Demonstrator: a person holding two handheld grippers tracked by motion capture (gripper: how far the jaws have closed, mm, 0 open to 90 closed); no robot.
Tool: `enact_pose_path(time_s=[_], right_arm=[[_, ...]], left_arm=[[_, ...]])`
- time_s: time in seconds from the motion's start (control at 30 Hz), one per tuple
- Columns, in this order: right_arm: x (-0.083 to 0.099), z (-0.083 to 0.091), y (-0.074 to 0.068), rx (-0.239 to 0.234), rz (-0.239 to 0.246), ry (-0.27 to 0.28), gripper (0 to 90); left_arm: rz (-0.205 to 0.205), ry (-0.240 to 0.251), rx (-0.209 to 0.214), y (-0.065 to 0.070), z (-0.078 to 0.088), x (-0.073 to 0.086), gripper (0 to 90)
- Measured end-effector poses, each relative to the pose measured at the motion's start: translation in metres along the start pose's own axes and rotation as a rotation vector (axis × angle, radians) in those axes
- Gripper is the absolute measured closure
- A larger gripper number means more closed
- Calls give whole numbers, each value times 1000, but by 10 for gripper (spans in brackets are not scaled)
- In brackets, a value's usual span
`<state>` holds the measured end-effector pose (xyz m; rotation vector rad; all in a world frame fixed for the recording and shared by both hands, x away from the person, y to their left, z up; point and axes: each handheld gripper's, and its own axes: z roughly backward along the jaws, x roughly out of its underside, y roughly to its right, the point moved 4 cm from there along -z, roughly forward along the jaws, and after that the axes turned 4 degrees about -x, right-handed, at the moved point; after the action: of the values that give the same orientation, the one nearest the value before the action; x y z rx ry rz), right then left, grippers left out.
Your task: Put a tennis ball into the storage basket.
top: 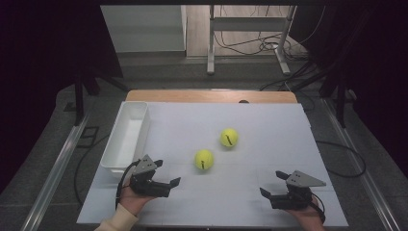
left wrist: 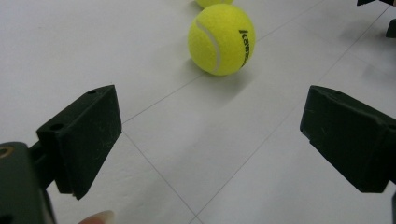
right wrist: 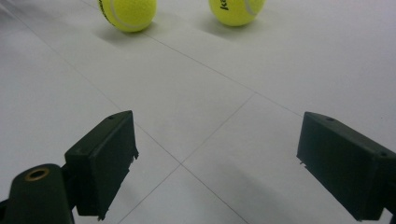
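Two yellow tennis balls lie on the white table top. The nearer ball rests just ahead of my left gripper, which is open and holds nothing. The farther ball sits a little beyond it and to the right. My right gripper hovers low near the front right of the table, open and holding nothing, pointing towards both balls from a distance.
A long white bin stands along the table's left side, just beyond the left hand. A wooden strip edges the far side. Beyond it are a metal stand and loose cables on the floor.
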<state>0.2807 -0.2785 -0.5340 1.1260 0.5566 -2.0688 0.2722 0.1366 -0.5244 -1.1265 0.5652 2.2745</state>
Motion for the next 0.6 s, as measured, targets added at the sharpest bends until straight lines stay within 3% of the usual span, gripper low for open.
enact_pose_path(time_s=[0.6], right_arm=[[1,-1,1,2,2,-8,124]], left_arm=[[3,-5,29,4,-9,-15,61]])
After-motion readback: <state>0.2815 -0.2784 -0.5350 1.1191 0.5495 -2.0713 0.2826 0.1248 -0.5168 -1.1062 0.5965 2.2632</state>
